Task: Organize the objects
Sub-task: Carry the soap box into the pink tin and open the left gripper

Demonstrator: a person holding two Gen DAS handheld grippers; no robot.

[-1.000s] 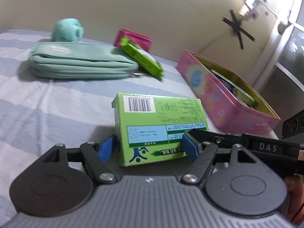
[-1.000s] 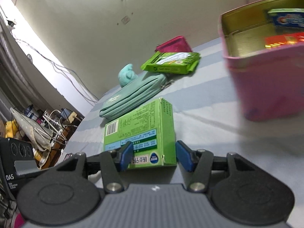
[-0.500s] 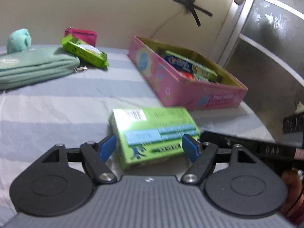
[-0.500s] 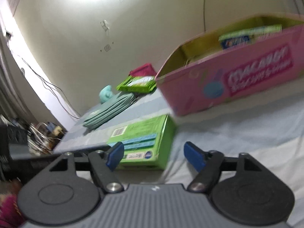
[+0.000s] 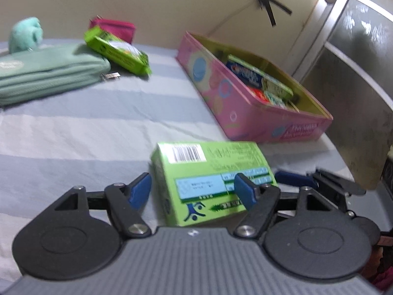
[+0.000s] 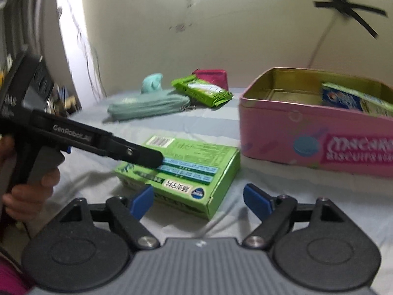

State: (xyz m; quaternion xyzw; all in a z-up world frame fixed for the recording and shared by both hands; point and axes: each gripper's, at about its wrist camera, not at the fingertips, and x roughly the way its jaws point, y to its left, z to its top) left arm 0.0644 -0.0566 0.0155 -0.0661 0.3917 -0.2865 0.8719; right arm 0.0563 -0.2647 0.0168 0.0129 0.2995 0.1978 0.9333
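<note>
A bright green box with pale blue panels and a barcode lies on the blue-and-white striped sheet, near a pink tin with a gold inside, a mint pouch and blue-tipped black grippers.

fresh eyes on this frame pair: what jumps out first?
The green box lying on the striped sheet, nearest both cameras; the left gripper is closing around it while the right gripper opens beside it. Next, the open pink tin behind it, already holding a few packets. Farther back lies a teal pouch.
</note>
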